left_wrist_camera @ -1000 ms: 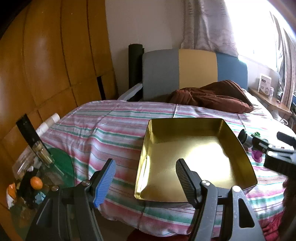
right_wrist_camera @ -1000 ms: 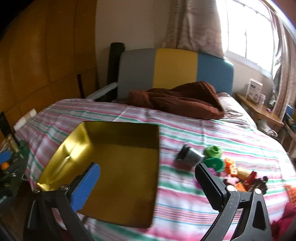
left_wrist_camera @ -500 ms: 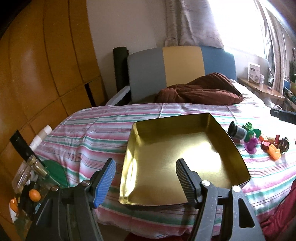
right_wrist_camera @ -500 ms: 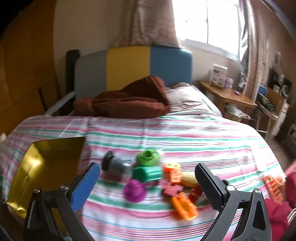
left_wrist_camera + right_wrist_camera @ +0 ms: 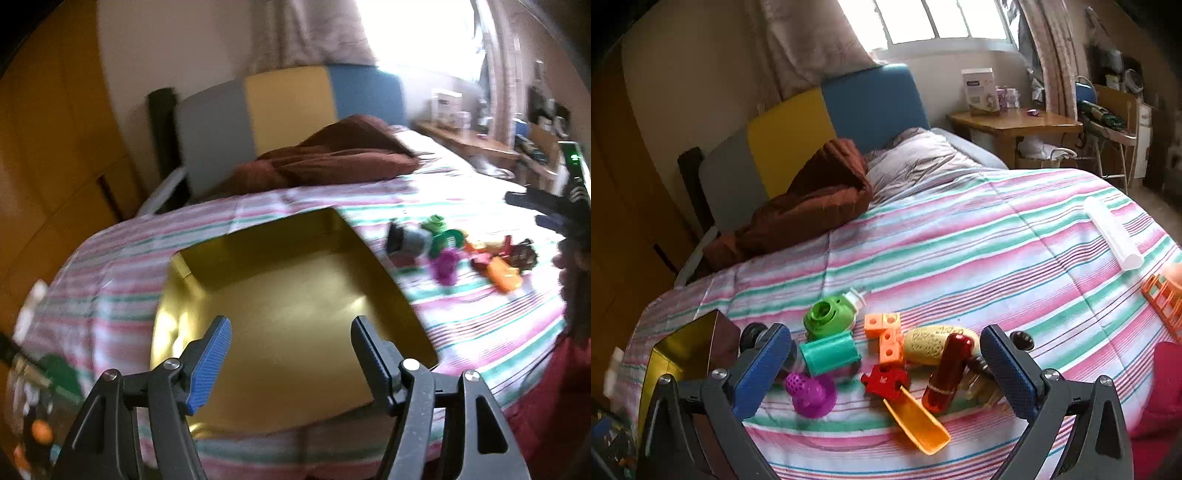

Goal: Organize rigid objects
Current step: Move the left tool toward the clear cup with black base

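An empty gold metal tray (image 5: 295, 295) lies on the striped bedspread, and my left gripper (image 5: 291, 332) hangs open above its near edge with nothing between its fingers. To the tray's right sits a heap of small toys (image 5: 476, 251). In the right wrist view that heap lies just ahead of my open, empty right gripper (image 5: 886, 350): a green spool (image 5: 831, 352), a purple knob (image 5: 810, 393), a red puzzle piece (image 5: 886, 380), an orange scoop (image 5: 918, 421), a dark red cylinder (image 5: 947, 373), orange cubes (image 5: 886, 332) and a yellow oval (image 5: 931, 343). The tray's corner (image 5: 690, 343) shows at the left.
A brown blanket (image 5: 816, 206) lies bunched by the grey, yellow and blue headboard (image 5: 798, 136). A white roll (image 5: 1112, 232) and an orange rack (image 5: 1163, 295) rest at the bed's right edge. A wooden side table (image 5: 1015, 122) stands by the window. Wooden wardrobe (image 5: 48, 147) stands left.
Both views have swung to the right. The tray has slid left in each view, and the toy heap has come to sit right between my right gripper's fingers. Both grippers stayed open.
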Demonstrator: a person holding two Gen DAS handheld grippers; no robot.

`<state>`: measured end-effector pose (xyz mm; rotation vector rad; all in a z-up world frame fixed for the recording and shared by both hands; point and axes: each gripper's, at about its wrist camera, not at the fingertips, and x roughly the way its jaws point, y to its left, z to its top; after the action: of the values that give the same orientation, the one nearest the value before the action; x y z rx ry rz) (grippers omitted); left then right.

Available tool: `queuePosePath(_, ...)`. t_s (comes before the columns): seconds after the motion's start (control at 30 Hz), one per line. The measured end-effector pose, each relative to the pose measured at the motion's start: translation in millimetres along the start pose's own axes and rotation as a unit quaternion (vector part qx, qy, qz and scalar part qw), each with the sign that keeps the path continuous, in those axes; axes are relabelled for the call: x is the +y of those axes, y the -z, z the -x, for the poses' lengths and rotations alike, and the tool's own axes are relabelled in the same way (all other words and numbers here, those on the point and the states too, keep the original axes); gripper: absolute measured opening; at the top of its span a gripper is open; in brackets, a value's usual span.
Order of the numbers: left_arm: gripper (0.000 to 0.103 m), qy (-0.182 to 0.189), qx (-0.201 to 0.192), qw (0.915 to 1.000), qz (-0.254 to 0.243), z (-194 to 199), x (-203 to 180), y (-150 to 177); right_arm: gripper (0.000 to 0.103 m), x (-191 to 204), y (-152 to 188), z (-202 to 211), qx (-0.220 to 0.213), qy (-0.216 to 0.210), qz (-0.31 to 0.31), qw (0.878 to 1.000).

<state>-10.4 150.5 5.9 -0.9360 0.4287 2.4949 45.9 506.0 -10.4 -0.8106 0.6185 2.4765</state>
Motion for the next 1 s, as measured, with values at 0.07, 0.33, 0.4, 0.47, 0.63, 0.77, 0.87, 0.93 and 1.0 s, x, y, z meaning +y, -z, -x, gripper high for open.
queuePosePath(0.07, 0.068, 0.029, -0.003, 0.9994, -0.017, -4.2, -11.9, -10.4, 0.103, -0.3, -0.3, 0.3, 0.001, -0.011, -0.006, 1.0)
queuePosePath(0.33, 0.068, 0.112, 0.028, 0.9898, -0.084, -52.2, -63.1, -57.5, 0.103, -1.7, -1.4, -0.4, 0.005, -0.013, -0.007, 1.0)
queuePosePath(0.4, 0.068, 0.128, 0.049, 0.9854, -0.102, -69.8, -74.5, -68.0, 0.103, -1.8, -1.8, -0.3, 0.005, -0.016, -0.008, 1.0)
queuePosePath(0.47, 0.068, 0.139, 0.064, 0.9823, -0.108, -87.1, -85.1, -79.1, 0.103, -2.8, -2.0, 0.0, 0.006, -0.017, -0.008, 1.0)
queuePosePath(0.63, 0.074, 0.142, 0.089, 0.9777, -0.127, -124.7, -106.0, -98.6, 0.103, -5.5, -4.1, 1.3, 0.001, -0.02, -0.013, 1.0)
queuePosePath(0.77, 0.085, 0.139, 0.115, 0.974, -0.137, -155.5, -120.7, -107.0, 0.103, -11.9, -6.0, 1.6, 0.001, -0.025, -0.029, 0.999)
queuePosePath(0.87, 0.085, 0.14, 0.137, 0.9703, -0.142, -176.3, -128.4, -107.7, 0.103, -17.2, -7.1, 1.7, 0.001, -0.028, -0.043, 0.999)
queuePosePath(0.93, 0.085, 0.138, 0.147, 0.9688, -0.145, -187.6, -132.4, -107.5, 0.103, -22.3, -7.8, 1.7, 0.001, -0.03, -0.056, 0.998)
queuePosePath(1.0, 0.085, 0.139, 0.152, 0.9684, -0.141, -194.8, -133.5, -108.6, 0.103, -25.9, -8.6, 1.5, 0.0, -0.031, -0.067, 0.997)
